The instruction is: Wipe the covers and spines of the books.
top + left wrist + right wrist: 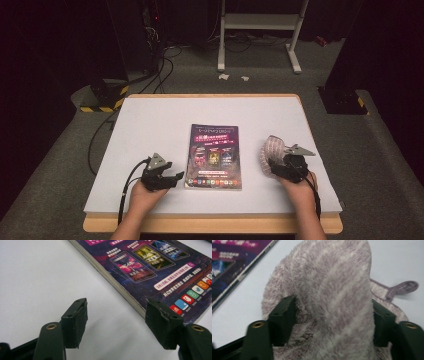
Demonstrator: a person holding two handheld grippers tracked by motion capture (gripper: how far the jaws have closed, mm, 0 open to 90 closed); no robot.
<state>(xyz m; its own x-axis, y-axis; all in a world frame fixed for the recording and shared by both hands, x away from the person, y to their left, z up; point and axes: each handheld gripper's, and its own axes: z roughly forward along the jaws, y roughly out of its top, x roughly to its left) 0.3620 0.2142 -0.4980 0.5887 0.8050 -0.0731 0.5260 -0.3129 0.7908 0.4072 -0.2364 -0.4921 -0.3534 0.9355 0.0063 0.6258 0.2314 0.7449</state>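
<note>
A dark purple book [214,155] lies flat and closed in the middle of the white table [150,125]. My left gripper [175,177] rests low by the book's near left corner. In the left gripper view its jaws [116,312] stand open with bare table between them, and the book's [155,267] edge runs just behind the right jaw. A fuzzy grey-pink cloth [272,147] stands bunched up right of the book. My right gripper [274,164] is shut on this cloth [332,290], both jaws [332,312] pressing into its pile.
The table's wooden rim [210,225] runs along the near side. Beyond the far edge, on the grey floor, stand a white frame [260,22], loose cables [150,75] and a black-and-yellow striped base [102,97].
</note>
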